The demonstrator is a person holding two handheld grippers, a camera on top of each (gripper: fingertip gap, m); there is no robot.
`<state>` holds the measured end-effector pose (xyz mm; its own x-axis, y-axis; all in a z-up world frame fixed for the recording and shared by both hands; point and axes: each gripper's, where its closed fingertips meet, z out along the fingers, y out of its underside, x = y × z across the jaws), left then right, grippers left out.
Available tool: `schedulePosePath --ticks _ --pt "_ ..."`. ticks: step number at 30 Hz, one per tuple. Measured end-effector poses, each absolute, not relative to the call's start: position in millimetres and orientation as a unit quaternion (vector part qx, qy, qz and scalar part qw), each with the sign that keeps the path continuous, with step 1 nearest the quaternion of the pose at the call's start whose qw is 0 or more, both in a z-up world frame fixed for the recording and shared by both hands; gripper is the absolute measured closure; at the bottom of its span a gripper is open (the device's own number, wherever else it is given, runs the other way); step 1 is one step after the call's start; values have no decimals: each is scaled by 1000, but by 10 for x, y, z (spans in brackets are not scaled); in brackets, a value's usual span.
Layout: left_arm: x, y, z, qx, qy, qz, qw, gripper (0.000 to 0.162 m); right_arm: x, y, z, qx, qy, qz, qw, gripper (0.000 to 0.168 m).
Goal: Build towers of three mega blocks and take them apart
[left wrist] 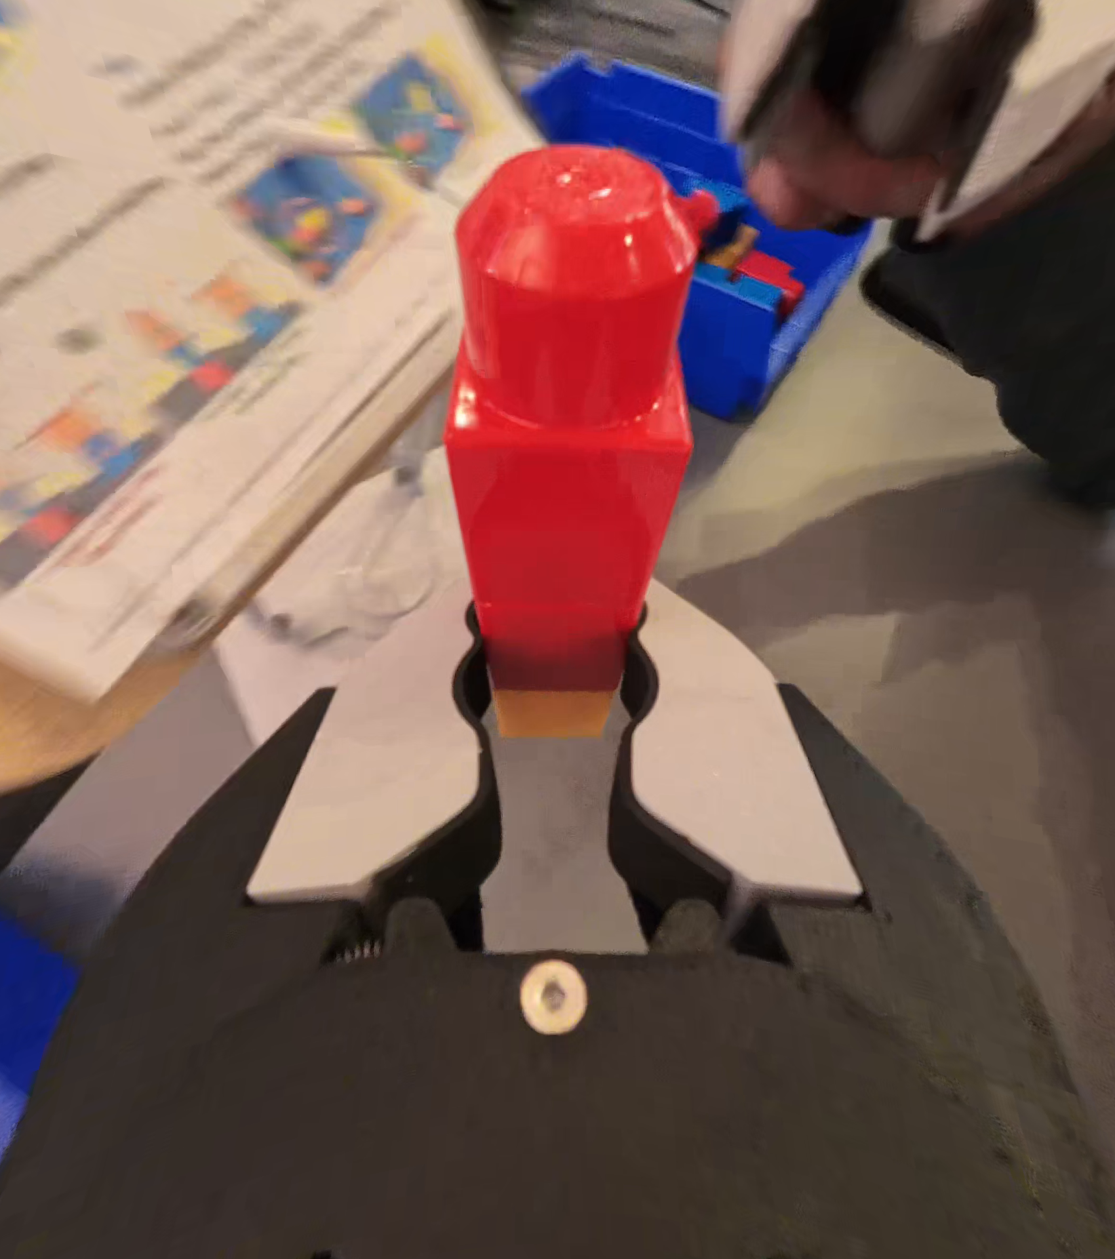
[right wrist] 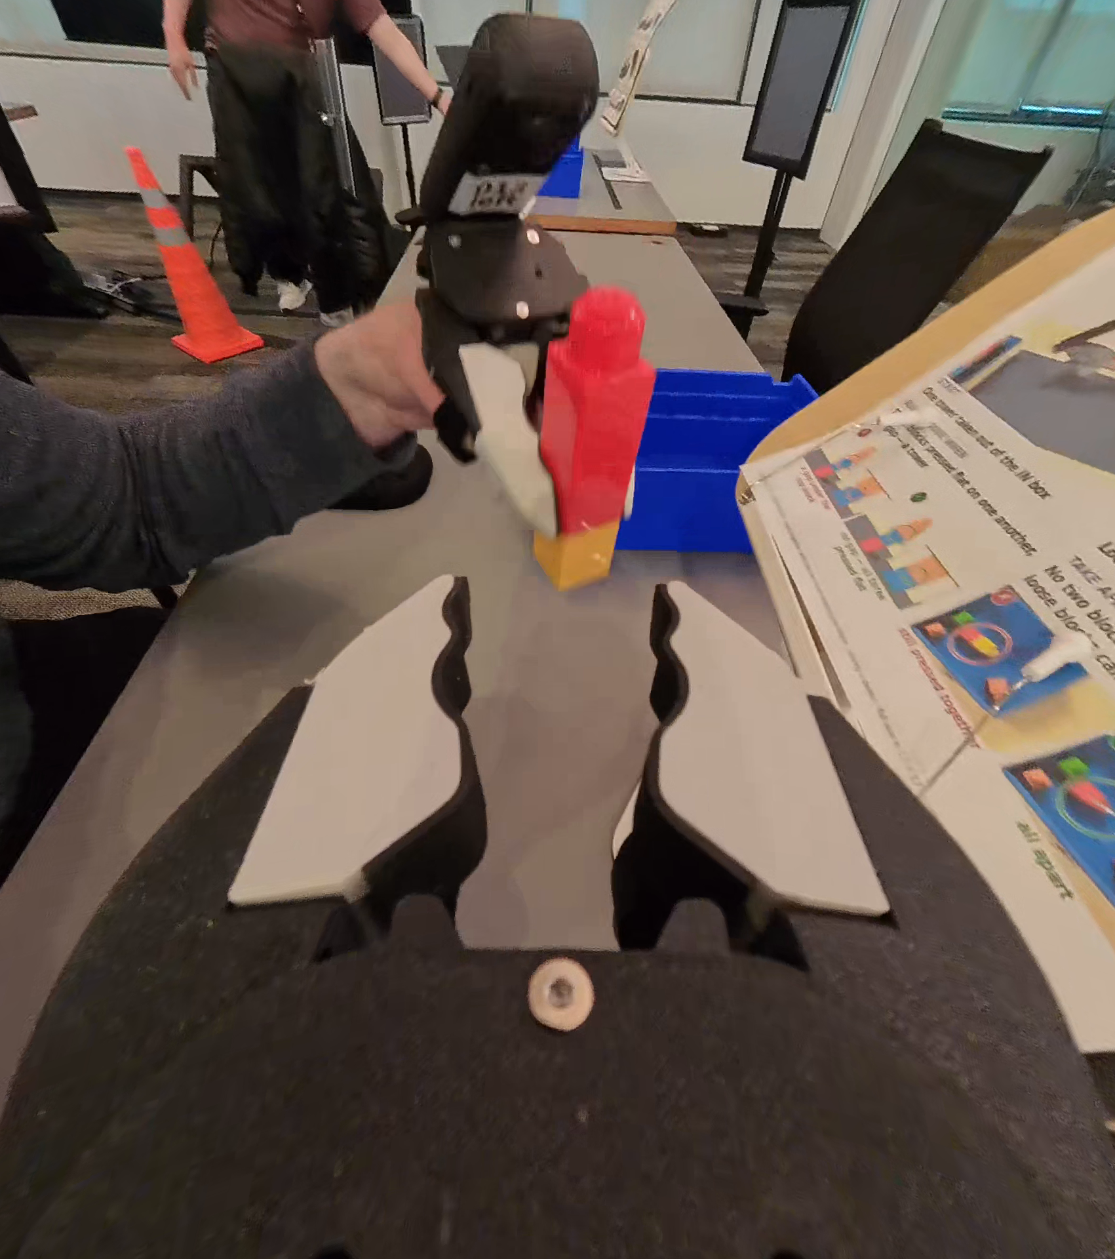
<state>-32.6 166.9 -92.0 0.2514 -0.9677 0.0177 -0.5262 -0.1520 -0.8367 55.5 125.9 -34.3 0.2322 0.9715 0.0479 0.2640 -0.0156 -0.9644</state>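
Left hand-held gripper [left wrist: 554,654] clenching a block tower [left wrist: 565,436] near its lower end, fingers [left wrist: 404,736] pressing both sides of the red part just above the yellow base. Tower consisting of red blocks with a rounded stud on top, stacked on a yellow block [right wrist: 575,558]. In the right wrist view, tower [right wrist: 595,429] hanging tilted above the grey counter [right wrist: 255,647], yellow end lowest; contact with the counter impossible to judge. A hand [right wrist: 377,388] in a dark sleeve gripping the left hand-held gripper [right wrist: 582,490] from the left.

Right hand-held gripper [right wrist: 558,613] hanging released and empty, fingers [right wrist: 377,736] spread wide, pointing at the tower from near, not touching it. Same gripper [left wrist: 881,82] blurring at upper right of the left wrist view.

Blue bin [right wrist: 697,463] sitting on the counter just behind the tower; another blue bin [left wrist: 745,293] in the left wrist view holding loose coloured blocks. Instruction sheet [right wrist: 990,613] with pictures leaning at the right. Orange cone [right wrist: 190,272] standing on the floor beyond, a person [right wrist: 282,136] standing behind it.
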Motion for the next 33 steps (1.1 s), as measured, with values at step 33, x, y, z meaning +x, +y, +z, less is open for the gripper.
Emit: schedulePosePath --ticks 33 --pt "742 1311 -1147 -614 682 -267 292 127 1368 1448 137 -616 -408 348 577 134"
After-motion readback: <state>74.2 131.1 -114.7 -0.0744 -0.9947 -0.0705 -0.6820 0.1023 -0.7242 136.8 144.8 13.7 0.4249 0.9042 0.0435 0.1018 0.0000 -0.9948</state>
